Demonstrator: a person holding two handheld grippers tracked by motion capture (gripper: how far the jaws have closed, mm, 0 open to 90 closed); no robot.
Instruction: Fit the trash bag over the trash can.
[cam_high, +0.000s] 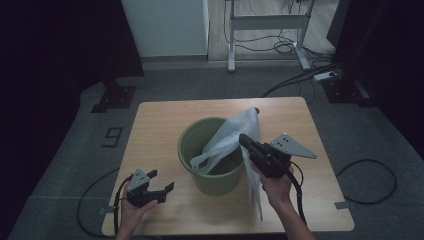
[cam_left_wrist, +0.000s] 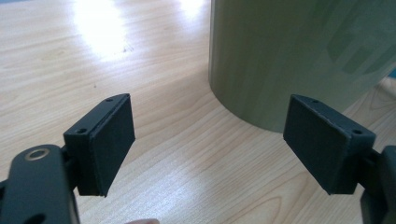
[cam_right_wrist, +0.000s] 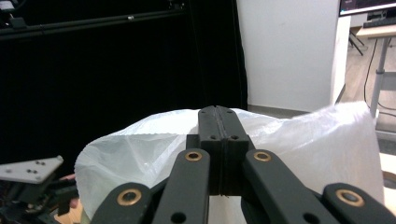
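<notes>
In the high view, the right gripper (cam_high: 246, 141) at centre right pinches a white bag (cam_high: 235, 136) draped over the green bin (cam_high: 192, 150); most of it hangs outside the rim, so it could slide off. In the left gripper view, the left gripper (cam_left_wrist: 210, 140) gapes empty beside the bin, leaving it unsteadied and liable to tip. In the right gripper view, the jaws are clamped on thin film that could tear.

Round green plastic bucket (cam_high: 210, 160) mid-table on light wooden table (cam_high: 160, 125); translucent white plastic bag (cam_high: 235, 137) draped over its right rim, pinched by right gripper (cam_high: 245, 140); left gripper (cam_high: 162, 182), jaws apart, lower-left of bucket.
</notes>
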